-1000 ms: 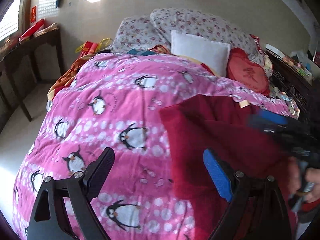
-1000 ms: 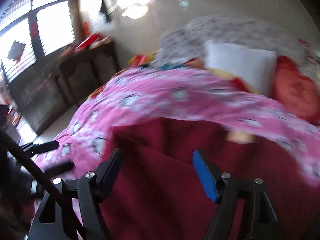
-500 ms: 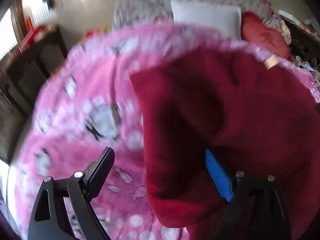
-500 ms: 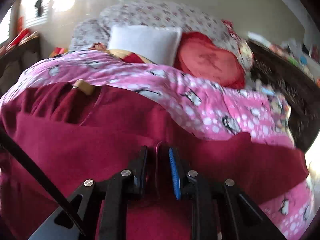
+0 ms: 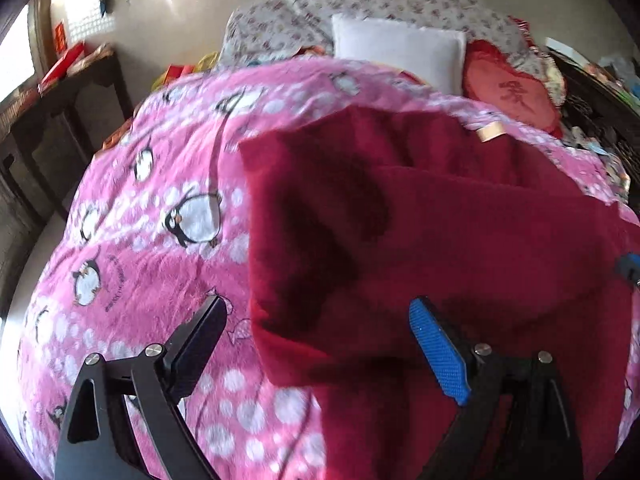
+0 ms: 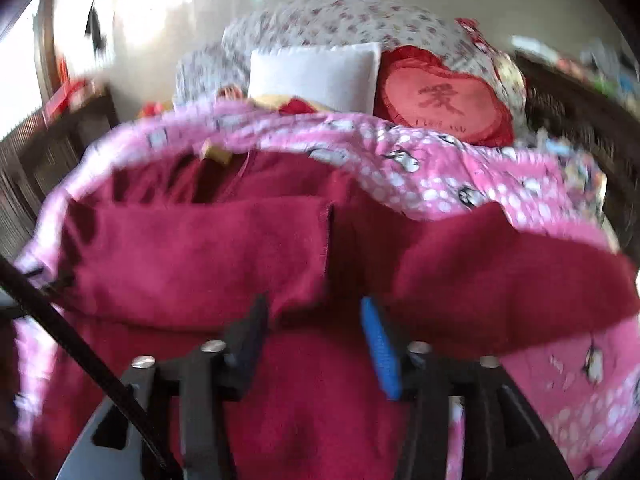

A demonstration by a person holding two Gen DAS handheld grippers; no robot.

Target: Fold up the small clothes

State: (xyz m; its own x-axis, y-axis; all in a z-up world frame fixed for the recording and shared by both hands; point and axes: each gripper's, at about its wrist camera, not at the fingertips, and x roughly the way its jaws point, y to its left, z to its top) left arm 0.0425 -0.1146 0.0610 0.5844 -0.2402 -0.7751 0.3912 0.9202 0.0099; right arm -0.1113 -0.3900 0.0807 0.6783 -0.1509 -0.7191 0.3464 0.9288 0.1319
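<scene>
Dark red garment spread on a pink penguin quilt, both claws parted.

Left wrist view: the left gripper [image 5: 316, 340] is held wide open over the near left edge of the red garment [image 5: 440, 240], nothing pinched; the pink quilt [image 5: 160, 220] covers the bed, with a white pillow [image 5: 400, 52] and a red heart cushion [image 5: 516, 92] at its head and a dark side table [image 5: 60, 120] along the left wall. Right wrist view: the right gripper [image 6: 312, 340] is seen with jaws opening, garment [image 6: 200, 256] fabric lying between them unpressed, a folded flap across the quilt's middle.
</scene>
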